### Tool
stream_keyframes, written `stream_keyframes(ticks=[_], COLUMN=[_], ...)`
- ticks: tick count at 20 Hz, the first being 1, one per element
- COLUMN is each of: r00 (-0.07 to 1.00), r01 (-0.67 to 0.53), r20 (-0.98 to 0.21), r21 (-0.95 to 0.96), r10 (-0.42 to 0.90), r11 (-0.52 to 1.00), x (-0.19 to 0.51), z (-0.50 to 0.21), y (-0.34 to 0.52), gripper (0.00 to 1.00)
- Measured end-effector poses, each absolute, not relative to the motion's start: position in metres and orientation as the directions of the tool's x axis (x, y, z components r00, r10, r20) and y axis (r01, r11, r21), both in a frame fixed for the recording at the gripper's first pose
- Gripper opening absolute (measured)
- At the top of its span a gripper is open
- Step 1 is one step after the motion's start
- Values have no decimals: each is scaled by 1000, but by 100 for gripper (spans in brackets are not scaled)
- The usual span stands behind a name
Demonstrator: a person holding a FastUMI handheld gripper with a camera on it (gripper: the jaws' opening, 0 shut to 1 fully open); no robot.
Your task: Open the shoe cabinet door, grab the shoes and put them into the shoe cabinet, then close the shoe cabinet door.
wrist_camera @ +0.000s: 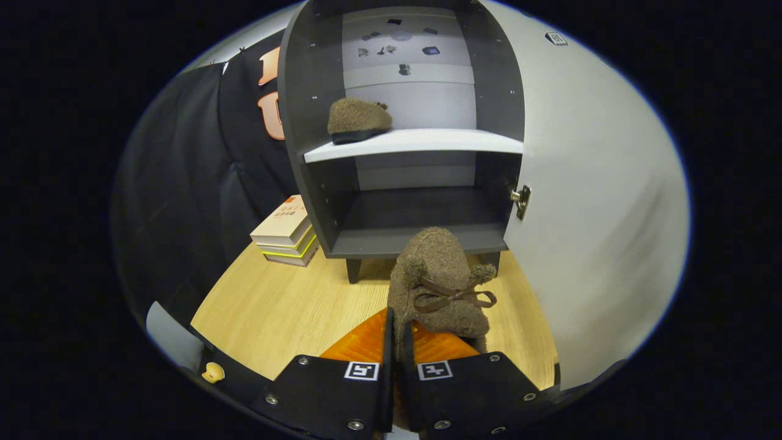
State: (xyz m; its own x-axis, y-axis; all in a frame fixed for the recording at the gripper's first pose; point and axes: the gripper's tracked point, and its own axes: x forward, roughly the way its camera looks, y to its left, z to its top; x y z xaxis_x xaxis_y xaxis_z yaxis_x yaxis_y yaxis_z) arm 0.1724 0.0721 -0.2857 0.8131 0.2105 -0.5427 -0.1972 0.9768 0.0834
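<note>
The tool is seen nearly closed, its two fingers brought together on the heel edge of a brown fuzzy shoe, which is pinched between them and carried just ahead of the fingertips. A brown ribbon bow and small pompoms are seen on the shoe's upper. Beyond the held shoe, the shoe cabinet is stood on short dark legs on the light wooden worktop, with its white door swung wide open to the right; a metal hinge is seen at the door's inner edge. A second brown shoe is laid on the white upper shelf, towards its left end. The lower dark compartment is seen directly behind the held shoe. Just left of the cabinet, a stack of books is placed on the worktop, against the black cloth wall.
</note>
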Motion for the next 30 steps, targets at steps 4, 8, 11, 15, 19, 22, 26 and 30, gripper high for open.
stream_keyframes(ticks=[4,8,11,15,19,22,26,30], r00=[840,870,893,915,922,922,923,911], r01=[-211,-219,-220,-226,-227,-232,-226,-212], r20=[-497,-438,-392,-340,-322,-320,-321,-364], r21=[73,68,45,15,7,2,-4,-9], r10=[218,226,220,218,217,220,213,194], r11=[975,973,974,974,974,973,974,977], x=[194,230,260,300,340,371,420,467], z=[-244,-203,-172,-134,-113,-105,-97,-106], y=[74,77,74,73,71,70,66,61], gripper=[9,9,9,9,9,9,9,9])
